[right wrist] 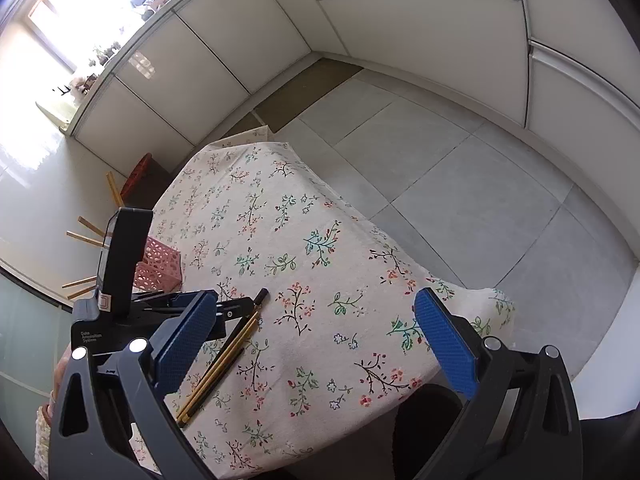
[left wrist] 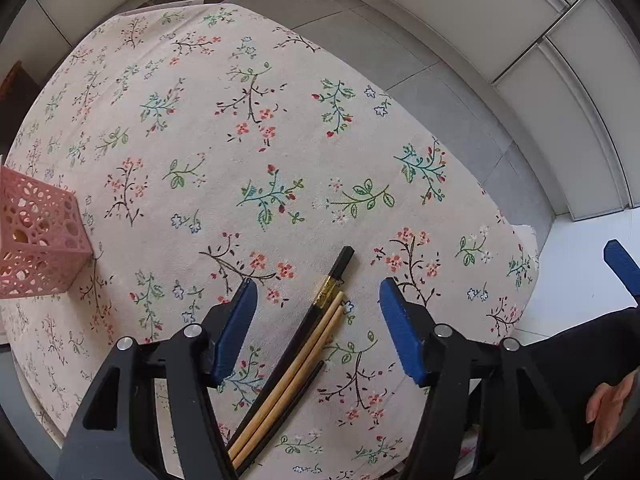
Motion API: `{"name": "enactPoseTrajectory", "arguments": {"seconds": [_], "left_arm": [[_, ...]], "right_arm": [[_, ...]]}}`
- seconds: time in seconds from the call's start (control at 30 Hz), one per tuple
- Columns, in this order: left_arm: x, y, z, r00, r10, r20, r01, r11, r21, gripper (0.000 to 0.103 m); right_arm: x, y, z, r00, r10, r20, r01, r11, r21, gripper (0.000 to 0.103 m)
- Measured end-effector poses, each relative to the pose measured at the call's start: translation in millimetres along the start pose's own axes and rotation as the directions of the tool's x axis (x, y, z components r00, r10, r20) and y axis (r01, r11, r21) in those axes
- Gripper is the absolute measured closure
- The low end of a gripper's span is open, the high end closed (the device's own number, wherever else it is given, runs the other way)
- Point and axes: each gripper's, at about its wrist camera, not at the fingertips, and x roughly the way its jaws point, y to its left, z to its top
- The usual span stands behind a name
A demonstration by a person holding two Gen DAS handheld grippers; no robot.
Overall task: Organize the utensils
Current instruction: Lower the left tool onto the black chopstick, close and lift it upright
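Several chopsticks [left wrist: 304,356] lie bundled on the floral tablecloth [left wrist: 224,152], black ones and pale wooden ones. My left gripper [left wrist: 318,300] is open above them, blue fingers either side of their upper ends, touching nothing. A pink perforated holder [left wrist: 36,236] stands at the left; in the right wrist view the holder [right wrist: 160,264] has wooden chopsticks [right wrist: 82,236] sticking out of it. My right gripper [right wrist: 316,340] is open and empty above the cloth, to the right of the chopsticks [right wrist: 224,360]. The left gripper's body [right wrist: 120,280] shows there too.
The table's far and right edges drop to a grey tiled floor [right wrist: 460,168]. White cabinets [right wrist: 400,32] line the far walls. A red-brown object [right wrist: 138,172] sits beyond the table's far left corner.
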Motion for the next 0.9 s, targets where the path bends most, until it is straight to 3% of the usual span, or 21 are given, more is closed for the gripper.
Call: {"name": "enactPoseTrajectory", "arguments": {"seconds": [0.17, 0.23, 0.43, 0.73, 0.9], "left_arm": [[17, -2, 1, 0.998, 0.053, -0.036, -0.052, 0.998, 0.031, 0.054], [23, 0, 0, 0.997, 0.069, -0.045, -0.067, 0.997, 0.033, 0.062], [23, 12, -2, 0.999, 0.044, -0.019, -0.044, 0.999, -0.012, 0.076], [15, 50, -1, 0.999, -0.047, 0.006, 0.047, 0.992, -0.116, 0.076], [15, 44, 0, 0.999, 0.032, 0.014, -0.031, 0.998, -0.058, 0.076]], "right_arm": [[6, -2, 2, 1.000, -0.003, -0.022, 0.004, 1.000, 0.010, 0.006], [7, -2, 2, 1.000, -0.003, -0.026, 0.003, 1.000, 0.012, 0.006], [9, 1, 0, 0.999, -0.007, -0.035, 0.007, 1.000, -0.007, 0.006], [13, 5, -2, 0.999, -0.022, -0.046, 0.021, 1.000, -0.023, 0.006], [18, 6, -4, 0.998, -0.029, -0.062, 0.028, 0.999, -0.025, 0.006]]}}
